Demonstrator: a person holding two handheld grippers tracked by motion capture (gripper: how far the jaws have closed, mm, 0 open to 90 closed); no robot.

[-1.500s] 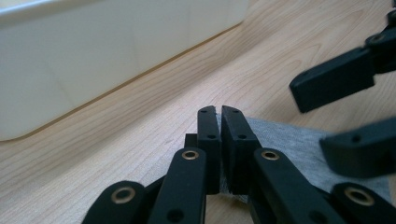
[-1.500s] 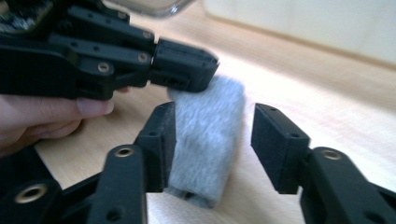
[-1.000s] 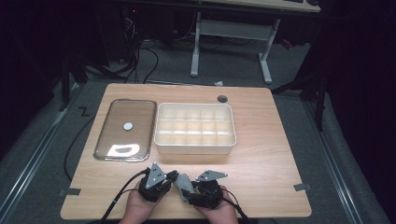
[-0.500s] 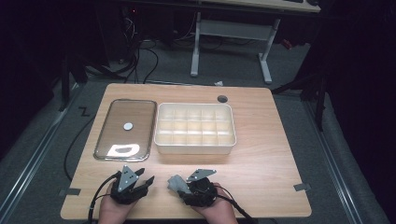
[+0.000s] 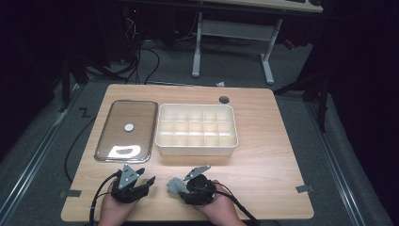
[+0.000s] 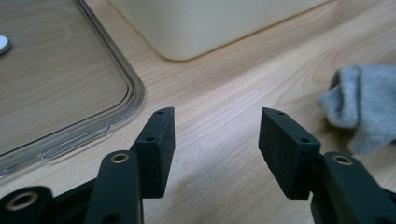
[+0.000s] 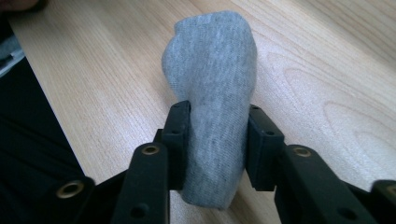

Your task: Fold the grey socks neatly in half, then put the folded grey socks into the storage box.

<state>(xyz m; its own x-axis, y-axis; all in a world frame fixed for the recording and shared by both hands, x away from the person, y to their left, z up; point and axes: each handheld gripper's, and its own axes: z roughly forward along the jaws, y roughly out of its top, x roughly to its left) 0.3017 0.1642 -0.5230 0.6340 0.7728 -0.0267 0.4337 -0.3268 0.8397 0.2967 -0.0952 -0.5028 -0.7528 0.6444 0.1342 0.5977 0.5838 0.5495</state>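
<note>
Right gripper [image 7: 214,135] clamped on grey sock [image 7: 212,93] near table's near edge; left gripper [image 6: 214,140] jaws apart, empty. Lift sock clear, steer into compartment box [image 5: 196,149], avoid snagging rim

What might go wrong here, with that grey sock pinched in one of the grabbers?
The right gripper pinches the grey sock near one end, so the loose part bulges past the jaws; it may snag on a divider of the compartment box if it goes there. Soft fabric can also slip from the pads. The open left gripper sits close to the clear lid and might nudge it when moving forward.
</note>
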